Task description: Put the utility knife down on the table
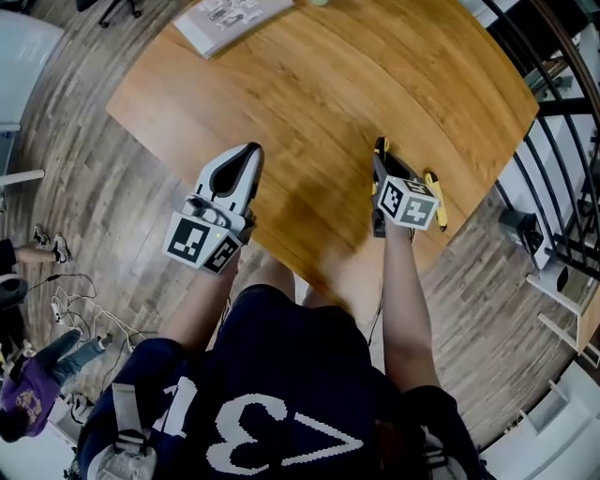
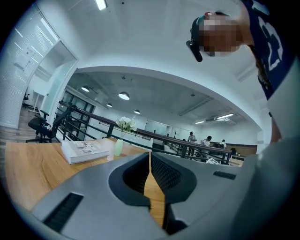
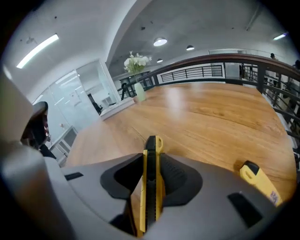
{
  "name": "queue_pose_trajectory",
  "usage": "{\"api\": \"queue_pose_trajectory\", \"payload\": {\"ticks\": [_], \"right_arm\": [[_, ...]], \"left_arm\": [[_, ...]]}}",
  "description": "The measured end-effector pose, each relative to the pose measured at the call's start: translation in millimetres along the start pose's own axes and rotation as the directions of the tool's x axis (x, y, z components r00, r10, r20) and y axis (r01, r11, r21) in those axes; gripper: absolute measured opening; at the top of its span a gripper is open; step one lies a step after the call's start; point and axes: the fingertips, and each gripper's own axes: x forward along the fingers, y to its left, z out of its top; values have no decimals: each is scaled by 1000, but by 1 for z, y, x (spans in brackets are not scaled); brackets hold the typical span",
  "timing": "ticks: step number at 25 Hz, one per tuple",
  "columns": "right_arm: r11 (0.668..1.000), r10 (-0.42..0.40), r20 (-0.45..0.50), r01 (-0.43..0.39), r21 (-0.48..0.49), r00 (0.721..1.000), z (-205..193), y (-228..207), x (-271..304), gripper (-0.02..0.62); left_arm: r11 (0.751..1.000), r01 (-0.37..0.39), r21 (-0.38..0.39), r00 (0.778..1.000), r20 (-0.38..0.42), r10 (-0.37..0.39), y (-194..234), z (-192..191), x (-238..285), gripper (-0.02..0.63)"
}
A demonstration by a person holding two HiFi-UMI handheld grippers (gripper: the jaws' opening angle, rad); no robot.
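A yellow-and-black utility knife (image 3: pixel 151 183) stands on edge between the jaws of my right gripper (image 3: pixel 152 154), which is shut on it. Its tip pokes out past the fingertips, just above the wooden table (image 3: pixel 211 117). In the head view the right gripper (image 1: pixel 380 155) tilts down over the table's near right part, with the knife's end (image 1: pixel 381 146) showing at its front. My left gripper (image 1: pixel 251 155) hovers at the table's near edge. It points level, its jaws closed together with nothing between them (image 2: pixel 150 161).
A second yellow knife (image 1: pixel 436 202) (image 3: pixel 260 183) lies on the table just right of my right gripper. A book (image 1: pixel 230 19) (image 2: pixel 84 150) and a vase of white flowers (image 2: pixel 119 140) (image 3: pixel 137 84) sit at the far side. A black railing (image 1: pixel 562 122) runs along the right.
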Motion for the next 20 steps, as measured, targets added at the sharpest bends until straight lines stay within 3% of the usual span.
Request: {"api": "queue_pose_trajectory", "payload": {"ticks": [7, 9, 12, 15, 20], "right_arm": [[999, -32, -23, 31, -17, 999, -5, 1, 10, 153], [1000, -22, 18, 23, -15, 1000, 6, 1, 0, 141], [1000, -22, 143, 25, -16, 989, 37, -1, -29, 62], [999, -8, 295, 21, -41, 955, 77, 1, -66, 31], [994, 39, 492, 18, -109, 869, 139, 20, -134, 25]], "left_arm": [[1000, -4, 1, 1000, -5, 4, 6, 0, 4, 24], [1000, 1, 8, 1000, 2, -1, 5, 4, 7, 23], [1000, 15, 25, 1000, 22, -15, 1, 16, 13, 24], [998, 31, 47, 998, 48, -34, -2, 30, 22, 23], [993, 45, 108, 994, 97, -55, -14, 64, 33, 23]]}}
